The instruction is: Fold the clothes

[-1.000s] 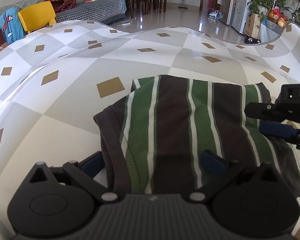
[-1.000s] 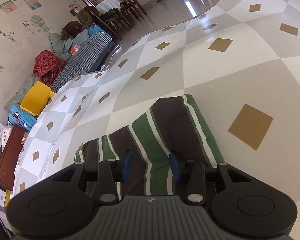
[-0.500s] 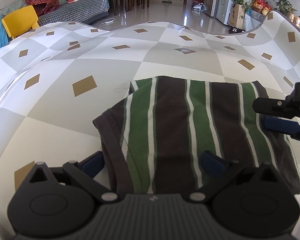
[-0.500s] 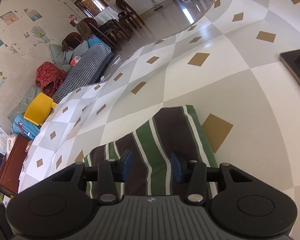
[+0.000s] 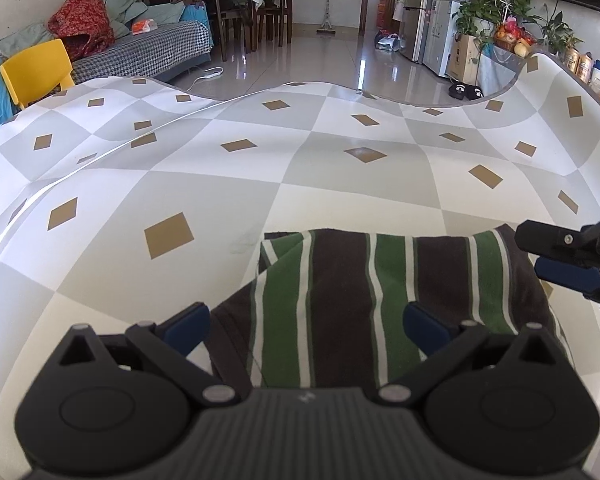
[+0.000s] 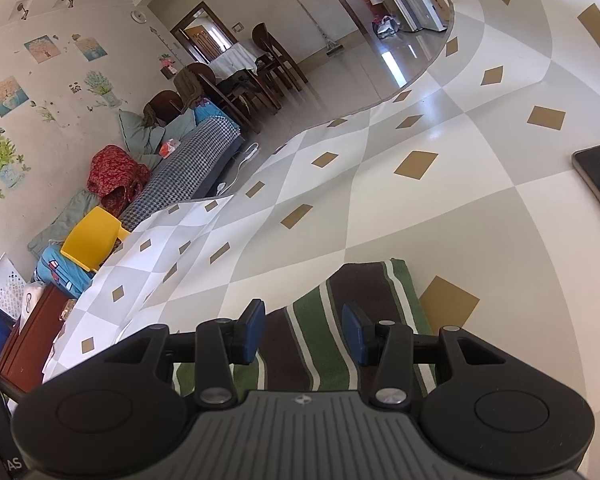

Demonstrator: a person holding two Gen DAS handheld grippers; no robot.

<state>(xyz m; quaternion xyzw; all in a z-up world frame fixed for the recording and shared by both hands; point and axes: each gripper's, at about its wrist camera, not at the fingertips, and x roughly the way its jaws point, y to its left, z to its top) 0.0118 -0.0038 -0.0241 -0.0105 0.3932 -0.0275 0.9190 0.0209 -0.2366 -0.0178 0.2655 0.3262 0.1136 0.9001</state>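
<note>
Striped green, brown and white, the shirt [image 5: 364, 300] lies folded into a compact block on the checked tablecloth [image 5: 204, 200], near its front edge. We judge the fold made; doing this step well means lifting both tools straight clear without dragging the top layer. The left gripper [image 5: 306, 328] tilts steeply down over the near edge, jaws spread wide, nothing pinched. The right gripper [image 6: 304, 330] slants more gently over the shirt's right end, jaws partly apart; whether its pads brush the cloth we cannot quite tell.
</note>
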